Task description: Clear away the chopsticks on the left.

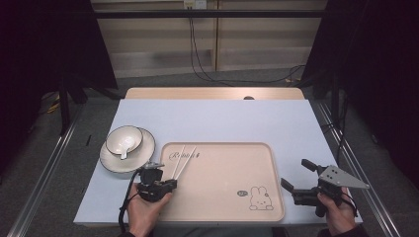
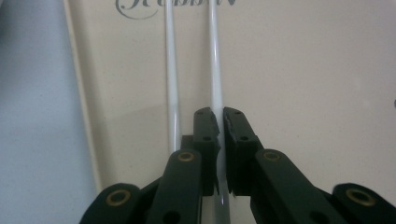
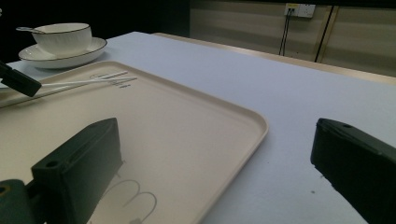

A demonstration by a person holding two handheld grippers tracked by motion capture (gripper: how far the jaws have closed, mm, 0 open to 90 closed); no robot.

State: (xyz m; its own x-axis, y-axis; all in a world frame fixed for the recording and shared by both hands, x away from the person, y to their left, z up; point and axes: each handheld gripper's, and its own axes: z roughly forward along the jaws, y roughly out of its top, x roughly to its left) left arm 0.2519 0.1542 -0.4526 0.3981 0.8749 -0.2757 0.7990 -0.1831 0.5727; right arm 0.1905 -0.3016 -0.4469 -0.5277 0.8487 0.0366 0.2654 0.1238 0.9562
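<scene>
Two white chopsticks (image 1: 184, 160) lie side by side on the left part of a beige tray (image 1: 227, 168). My left gripper (image 1: 172, 183) sits at their near ends. In the left gripper view its jaws (image 2: 220, 122) are closed around the right-hand chopstick (image 2: 215, 65), while the other chopstick (image 2: 172, 70) lies free just left of them. My right gripper (image 1: 296, 173) hovers at the tray's right edge with its jaws wide apart and nothing between them (image 3: 215, 135). The right gripper view shows the chopsticks (image 3: 93, 79) far off on the tray (image 3: 187, 121).
A white bowl (image 1: 124, 139) with a spoon (image 3: 28, 29) in it stands on a plate (image 1: 111, 160) left of the tray. The tray carries a rabbit drawing (image 1: 259, 197) near its front right corner. The pale table (image 1: 222, 118) lies bare behind the tray.
</scene>
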